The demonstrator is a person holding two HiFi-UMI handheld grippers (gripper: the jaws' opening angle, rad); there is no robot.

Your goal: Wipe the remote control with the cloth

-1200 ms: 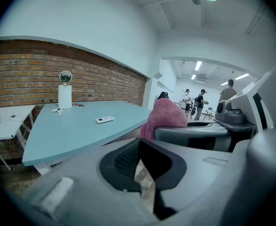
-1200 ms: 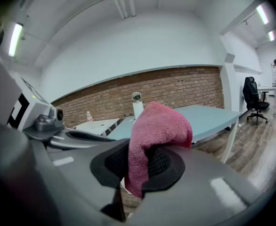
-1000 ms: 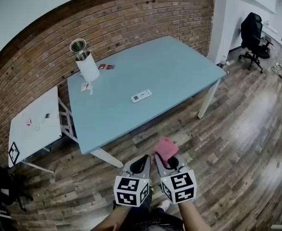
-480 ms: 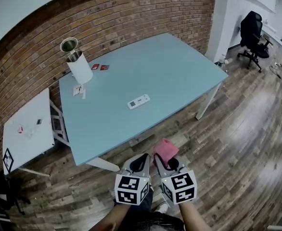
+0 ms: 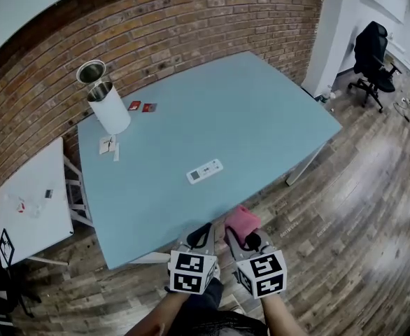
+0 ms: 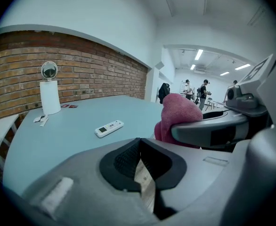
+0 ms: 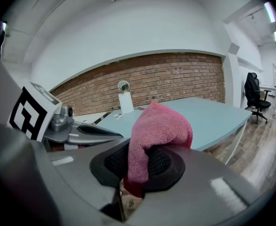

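A white remote control (image 5: 205, 171) (image 6: 109, 128) lies flat near the middle of the light blue table (image 5: 261, 110). My right gripper (image 5: 241, 230) (image 7: 142, 166) is shut on a bunched pink cloth (image 5: 242, 220) (image 7: 158, 128) (image 6: 178, 116), which sticks up out of its jaws. Beside it on the left, my left gripper (image 5: 203, 236) (image 6: 139, 161) is shut with nothing in it. Both grippers hang over the wooden floor just off the table's near edge, short of the remote.
A white cylinder (image 5: 108, 106) with a metal cup on top stands at the table's far left, with small red cards (image 5: 141, 106) and paper slips (image 5: 108, 145) near it. A small white side table (image 5: 30, 208) is at the left. An office chair (image 5: 370, 54) stands far right.
Both grippers have come closer to the table's near edge, still side by side. The table and remote now sit lower and nearer in the head view. The cloth stays gripped.
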